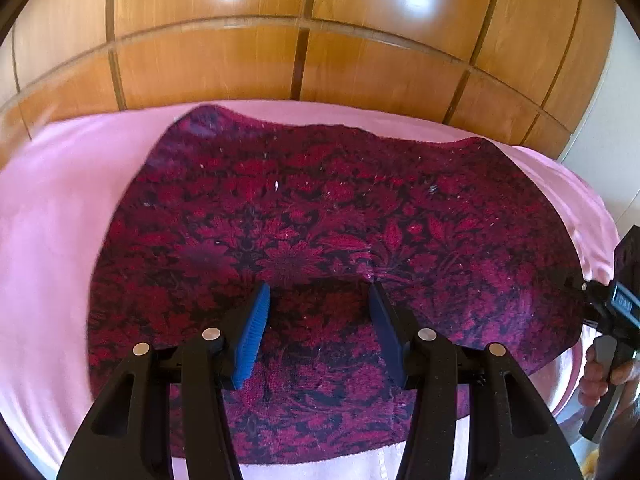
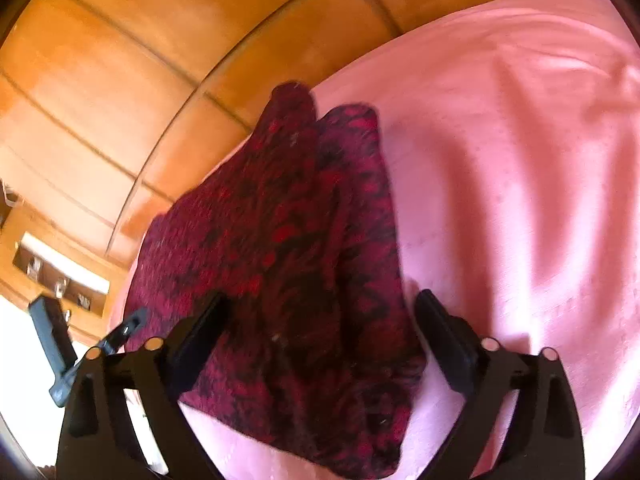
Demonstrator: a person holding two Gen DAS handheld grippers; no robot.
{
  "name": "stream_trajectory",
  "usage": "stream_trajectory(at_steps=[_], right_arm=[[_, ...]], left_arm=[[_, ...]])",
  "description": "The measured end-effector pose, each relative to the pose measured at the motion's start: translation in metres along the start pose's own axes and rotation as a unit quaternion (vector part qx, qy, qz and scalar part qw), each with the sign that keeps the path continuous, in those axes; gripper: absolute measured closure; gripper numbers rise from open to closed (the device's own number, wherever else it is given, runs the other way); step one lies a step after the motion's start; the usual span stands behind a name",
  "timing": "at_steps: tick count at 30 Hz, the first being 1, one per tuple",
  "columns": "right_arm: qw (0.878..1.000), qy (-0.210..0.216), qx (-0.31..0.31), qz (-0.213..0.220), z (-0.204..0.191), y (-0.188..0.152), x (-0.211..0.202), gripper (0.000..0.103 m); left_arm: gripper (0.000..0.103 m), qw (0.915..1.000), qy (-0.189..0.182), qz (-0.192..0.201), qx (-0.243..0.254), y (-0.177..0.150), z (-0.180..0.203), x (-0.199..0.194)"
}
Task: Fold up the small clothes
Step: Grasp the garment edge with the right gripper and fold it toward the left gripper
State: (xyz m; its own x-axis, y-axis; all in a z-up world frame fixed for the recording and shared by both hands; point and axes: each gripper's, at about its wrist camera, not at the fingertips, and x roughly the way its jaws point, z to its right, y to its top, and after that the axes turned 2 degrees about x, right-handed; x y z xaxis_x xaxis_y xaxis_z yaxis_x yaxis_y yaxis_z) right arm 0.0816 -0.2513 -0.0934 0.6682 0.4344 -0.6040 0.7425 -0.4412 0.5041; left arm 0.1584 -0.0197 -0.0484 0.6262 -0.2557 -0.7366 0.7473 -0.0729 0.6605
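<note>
Both jaws gape: the left hand-held gripper (image 1: 318,292) and right hand-held gripper (image 2: 322,304) should pinch the red patterned cloth's (image 1: 320,220) near corners evenly before folding

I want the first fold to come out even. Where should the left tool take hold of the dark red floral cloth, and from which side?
Probably the near hem of the floral cloth, approached from the near side. The cloth lies flat on the pink sheet, so only an edge offers a lip; the open left tool already points across it.
</note>
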Motion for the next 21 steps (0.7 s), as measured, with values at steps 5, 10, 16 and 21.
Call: stream_trajectory(at_steps=[5, 10, 16, 21], right_arm=[[1.000, 0.004, 0.001, -0.017, 0.002, 0.002, 0.002, 0.031], [0.999, 0.015, -0.006, -0.042, -0.008, 0.004, -0.003, 0.046], [0.999, 0.029, -0.016, -0.033, -0.035, 0.009, -0.016, 0.061], [0.997, 0.063, -0.051, -0.008, -0.092, 0.017, -0.032, 0.067]], left_arm=[[0.053, 0.9997, -0.021, -0.008, -0.004, 0.003, -0.006, 0.005], [0.053, 0.9987, -0.046, -0.015, -0.020, 0.005, -0.014, 0.006], [0.053, 0.9962, -0.076, -0.022, -0.036, 0.007, -0.025, 0.008], [0.055, 0.9917, -0.112, -0.027, -0.057, 0.007, -0.042, 0.008]])
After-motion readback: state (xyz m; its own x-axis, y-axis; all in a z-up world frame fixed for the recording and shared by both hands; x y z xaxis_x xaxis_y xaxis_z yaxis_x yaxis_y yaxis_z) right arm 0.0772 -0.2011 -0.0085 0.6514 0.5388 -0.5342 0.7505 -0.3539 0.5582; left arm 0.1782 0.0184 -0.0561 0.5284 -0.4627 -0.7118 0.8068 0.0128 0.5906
